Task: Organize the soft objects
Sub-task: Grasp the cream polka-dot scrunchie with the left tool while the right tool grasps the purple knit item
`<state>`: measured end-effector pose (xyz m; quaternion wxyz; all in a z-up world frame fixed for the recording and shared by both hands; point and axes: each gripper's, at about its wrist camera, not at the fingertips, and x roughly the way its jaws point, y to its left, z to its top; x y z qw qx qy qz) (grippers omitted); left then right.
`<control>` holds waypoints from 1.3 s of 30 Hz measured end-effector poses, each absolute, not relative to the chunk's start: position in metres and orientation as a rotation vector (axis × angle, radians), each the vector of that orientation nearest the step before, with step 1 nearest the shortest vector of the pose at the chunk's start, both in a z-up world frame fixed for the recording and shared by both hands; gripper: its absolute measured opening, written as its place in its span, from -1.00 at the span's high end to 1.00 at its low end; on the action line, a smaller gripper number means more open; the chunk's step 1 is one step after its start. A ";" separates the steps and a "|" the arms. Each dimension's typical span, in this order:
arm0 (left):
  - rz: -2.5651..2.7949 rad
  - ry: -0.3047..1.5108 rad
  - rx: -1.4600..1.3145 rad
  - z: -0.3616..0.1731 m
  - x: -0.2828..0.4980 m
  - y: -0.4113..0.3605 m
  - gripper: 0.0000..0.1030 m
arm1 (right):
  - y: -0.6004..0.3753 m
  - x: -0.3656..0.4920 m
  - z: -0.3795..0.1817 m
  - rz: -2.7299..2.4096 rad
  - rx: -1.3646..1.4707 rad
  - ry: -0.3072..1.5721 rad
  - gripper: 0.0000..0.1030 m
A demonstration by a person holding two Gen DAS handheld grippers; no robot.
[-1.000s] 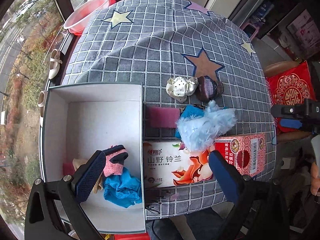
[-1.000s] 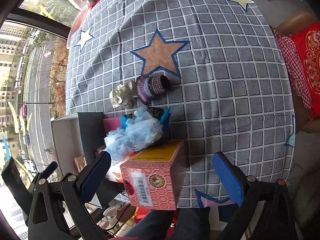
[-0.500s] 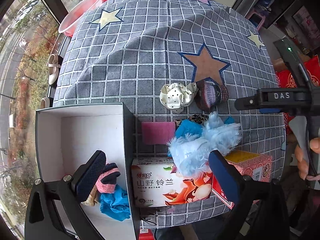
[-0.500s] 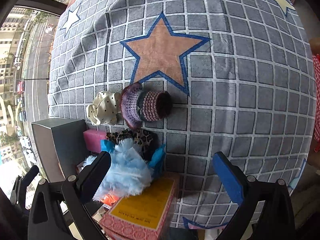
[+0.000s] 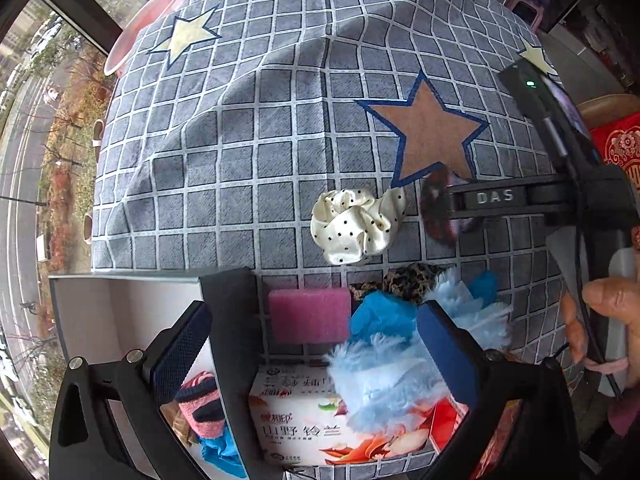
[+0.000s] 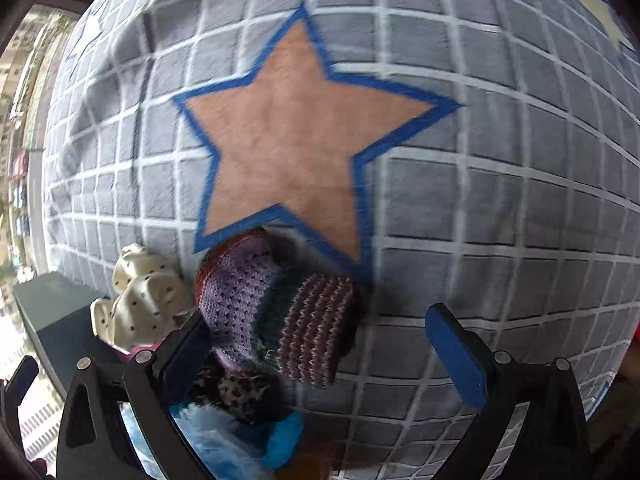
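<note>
My right gripper [image 6: 320, 350] is open, its jaws on either side of a purple striped knitted piece [image 6: 276, 304] lying on the checked cloth; it also shows in the left wrist view [image 5: 438, 208], partly hidden by the right gripper. A white dotted scrunchie [image 5: 356, 226] lies to its left [image 6: 140, 300]. A pink sponge [image 5: 308, 314], a leopard-print piece [image 5: 412, 280], a blue cloth [image 5: 380, 314] and a pale blue fluffy item [image 5: 392, 376] lie nearer. My left gripper [image 5: 312, 354] is open and empty above them. The white box [image 5: 92, 312] holds a pink sock [image 5: 200, 404] and a blue cloth [image 5: 222, 454].
A printed tissue box [image 5: 312, 428] and a red carton [image 5: 452, 420] lie at the front edge. A pink basin [image 5: 136, 32] sits at the far left corner. A tan star [image 6: 296, 128] is printed on the cloth beyond the knitted piece.
My right gripper has moved forward and down to the knitted piece, which now sits between its open jaws. My left gripper has shifted forward and right, away from the box.
</note>
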<state>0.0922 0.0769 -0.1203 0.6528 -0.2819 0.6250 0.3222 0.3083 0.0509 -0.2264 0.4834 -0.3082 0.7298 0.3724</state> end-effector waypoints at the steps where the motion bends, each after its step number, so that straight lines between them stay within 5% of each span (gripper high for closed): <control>1: 0.722 1.424 -0.642 -0.126 0.099 0.079 -0.99 | 0.045 0.320 -0.226 0.870 -0.733 1.768 -0.99; 12: 0.661 1.499 -0.782 -0.193 0.143 0.109 -0.99 | -0.012 0.398 -0.226 0.784 -0.478 1.828 -0.99; 27: 0.693 1.600 -0.844 -0.250 0.160 0.114 -1.00 | 0.034 0.329 -0.258 0.756 -0.802 1.701 -1.00; 39: 0.695 1.622 -0.863 -0.253 0.173 0.119 -1.00 | 0.038 0.337 -0.244 0.749 -0.762 1.656 -1.00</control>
